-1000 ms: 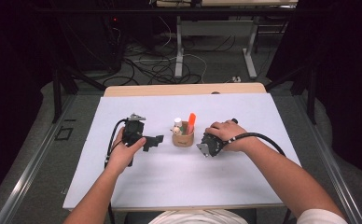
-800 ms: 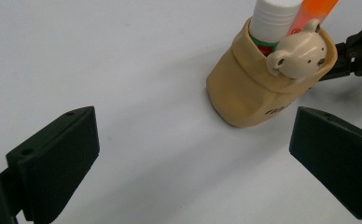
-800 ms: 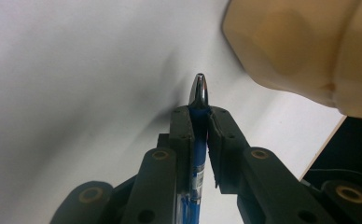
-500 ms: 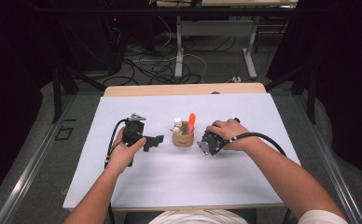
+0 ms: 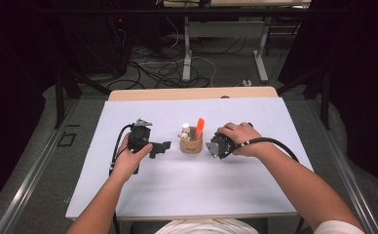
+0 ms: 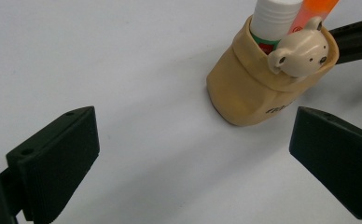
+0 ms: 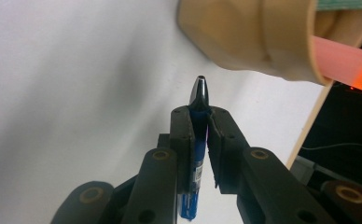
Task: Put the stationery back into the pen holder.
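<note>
Pen [image 7: 198, 140] clamped between the right gripper's [image 7: 200, 119] closed jaws: a blue barrel with a silver-and-black tip that sticks out past the pads, its lower end cut off by the frame and its label too small to read. That tip points toward the tan pen holder [image 7: 263, 37] lying just beyond it, apart from it, with the holder's mouth turned sideways in this view and an orange marker [image 7: 342, 63] poking out, blurred. From above, the right gripper [image 5: 218, 147] is mostly covered by the right hand [image 5: 238, 139], which rests low on the white table [image 5: 187, 190] just right of the holder [image 5: 191, 144], forearm angled in from the bottom right corner. Left gripper [image 6: 193, 154] jaws stand wide apart with nothing between them, aimed at the holder [image 6: 249, 88], which shows a white-capped glue stick [image 6: 274, 18] and a small bear figure [image 6: 302, 51] at its rim; the marker's top is cut off there. Left hand [image 5: 131, 158] grips its tool [image 5: 150, 144] left of the holder, wrist low, forearm coming up from the bottom edge
</note>
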Motion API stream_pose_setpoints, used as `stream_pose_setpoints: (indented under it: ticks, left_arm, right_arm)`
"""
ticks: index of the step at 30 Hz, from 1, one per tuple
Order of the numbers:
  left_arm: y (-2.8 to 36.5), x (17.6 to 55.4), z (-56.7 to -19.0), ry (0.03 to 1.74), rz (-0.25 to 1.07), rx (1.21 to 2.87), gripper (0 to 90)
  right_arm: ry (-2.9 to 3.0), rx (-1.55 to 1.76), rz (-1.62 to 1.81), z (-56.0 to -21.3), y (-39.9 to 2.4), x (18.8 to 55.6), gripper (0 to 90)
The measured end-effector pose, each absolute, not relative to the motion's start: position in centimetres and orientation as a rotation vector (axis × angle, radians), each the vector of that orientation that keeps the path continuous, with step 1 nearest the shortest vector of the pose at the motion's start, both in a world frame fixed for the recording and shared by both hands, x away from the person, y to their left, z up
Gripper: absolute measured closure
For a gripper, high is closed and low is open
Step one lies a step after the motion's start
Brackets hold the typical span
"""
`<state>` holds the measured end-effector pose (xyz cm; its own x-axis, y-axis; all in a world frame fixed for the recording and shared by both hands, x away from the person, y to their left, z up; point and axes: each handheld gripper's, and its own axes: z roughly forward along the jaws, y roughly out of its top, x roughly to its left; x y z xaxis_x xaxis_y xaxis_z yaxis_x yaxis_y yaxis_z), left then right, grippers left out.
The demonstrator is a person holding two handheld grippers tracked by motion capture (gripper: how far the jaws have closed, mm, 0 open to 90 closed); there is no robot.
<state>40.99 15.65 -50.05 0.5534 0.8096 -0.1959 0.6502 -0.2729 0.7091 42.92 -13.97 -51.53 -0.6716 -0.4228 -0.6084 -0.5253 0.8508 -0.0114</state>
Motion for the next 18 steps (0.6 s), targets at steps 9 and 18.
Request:
stream_pose_setpoints:
  ticks: [9, 18]
  left_arm:
    - [15.6, 41.0, -50.1, 1.177, 0.257, 2.009, 1.4]
    - [15.6, 41.0, -50.1, 1.176, 0.258, 2.010, 1.4]
  right_arm:
    - [2.383, -0.576, 0.293, -50.3, -14.2, 43.2, 80.8]
    - [2.368, -0.450, 0.372, -49.2, -14.2, 43.3, 80.8]
